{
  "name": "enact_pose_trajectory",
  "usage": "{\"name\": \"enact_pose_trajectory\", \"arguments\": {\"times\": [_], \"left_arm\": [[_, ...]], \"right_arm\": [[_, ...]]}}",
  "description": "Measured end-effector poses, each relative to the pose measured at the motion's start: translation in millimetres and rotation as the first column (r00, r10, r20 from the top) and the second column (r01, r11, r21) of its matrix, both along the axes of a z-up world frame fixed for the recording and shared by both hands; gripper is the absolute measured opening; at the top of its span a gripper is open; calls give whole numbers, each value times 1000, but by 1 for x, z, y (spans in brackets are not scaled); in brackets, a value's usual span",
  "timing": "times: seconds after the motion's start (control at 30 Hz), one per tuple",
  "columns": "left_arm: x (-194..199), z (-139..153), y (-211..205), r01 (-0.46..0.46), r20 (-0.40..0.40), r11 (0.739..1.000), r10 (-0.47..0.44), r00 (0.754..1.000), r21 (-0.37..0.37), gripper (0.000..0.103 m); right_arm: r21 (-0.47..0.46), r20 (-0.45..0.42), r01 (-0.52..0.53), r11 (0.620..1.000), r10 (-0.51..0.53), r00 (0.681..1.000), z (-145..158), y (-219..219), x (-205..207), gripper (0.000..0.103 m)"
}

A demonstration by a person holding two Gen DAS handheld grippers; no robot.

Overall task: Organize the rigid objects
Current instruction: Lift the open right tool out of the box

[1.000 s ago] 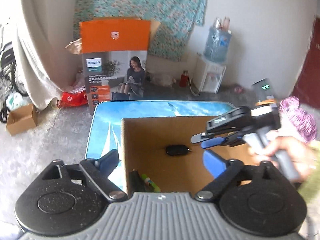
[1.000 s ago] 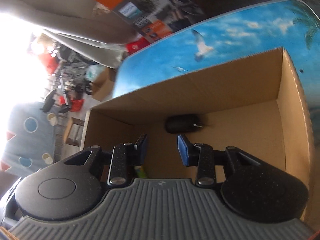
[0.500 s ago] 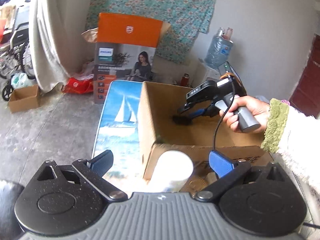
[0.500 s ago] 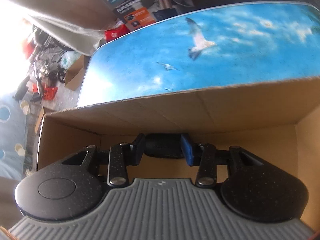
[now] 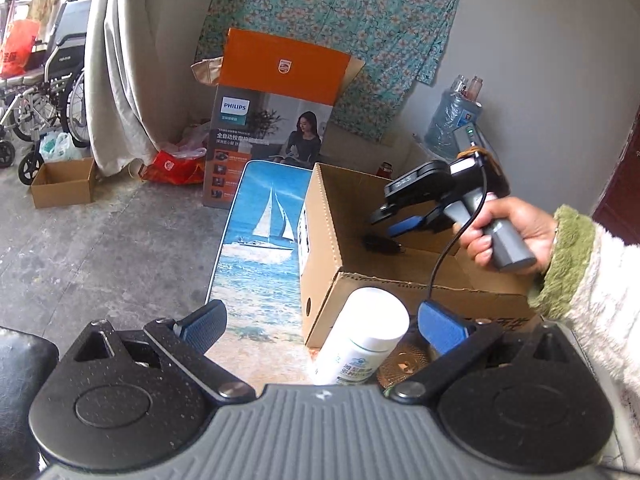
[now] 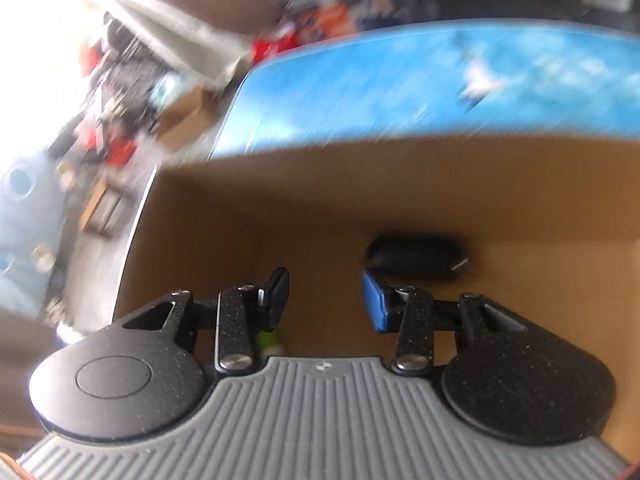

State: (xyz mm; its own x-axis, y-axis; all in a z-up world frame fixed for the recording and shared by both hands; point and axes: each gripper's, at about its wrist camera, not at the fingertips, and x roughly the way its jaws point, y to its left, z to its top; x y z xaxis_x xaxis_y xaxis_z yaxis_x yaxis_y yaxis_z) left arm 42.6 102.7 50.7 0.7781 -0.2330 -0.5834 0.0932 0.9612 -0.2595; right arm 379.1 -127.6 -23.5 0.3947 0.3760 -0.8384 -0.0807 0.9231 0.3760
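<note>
Seascape-print table [image 5: 256,256] carries cardboard box [image 5: 320,248]. Right gripper [image 6: 325,300] spread, empty, inside box beside dark object [image 6: 416,256] on its floor. Left gripper [image 5: 320,324] spread around white bottle [image 5: 360,336], likely next pick.

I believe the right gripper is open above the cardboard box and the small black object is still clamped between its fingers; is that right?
Not quite. The right gripper is open above the cardboard box, but nothing is clamped: the small black object lies on the box floor, past the blue fingertip and off to one side. The right wrist view shows this, and the left wrist view agrees.
</note>
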Motion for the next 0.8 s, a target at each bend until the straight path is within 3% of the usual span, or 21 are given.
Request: {"name": "enact_pose_trajectory", "arguments": {"times": [0.17,0.3,0.6,0.8], "left_arm": [[-2,-1,-1,19,16,1000,-19,1000,-9,102],[-2,-2,-2,24,20,1000,-24,1000,1,102],[2,-4,-3,21,1,1000,-21,1000,-10,103],[0,-6,-11,39,-7,999,-39,999,-4,103]], "right_arm": [[-95,-29,78,992,-81,996,-9,-15,13,41],[-103,-56,78,992,-84,995,-26,-10,20,45],[52,-93,-96,994,100,991,-37,33,5,46],[120,-58,-177,977,184,981,-14,39,-16,46]]}}
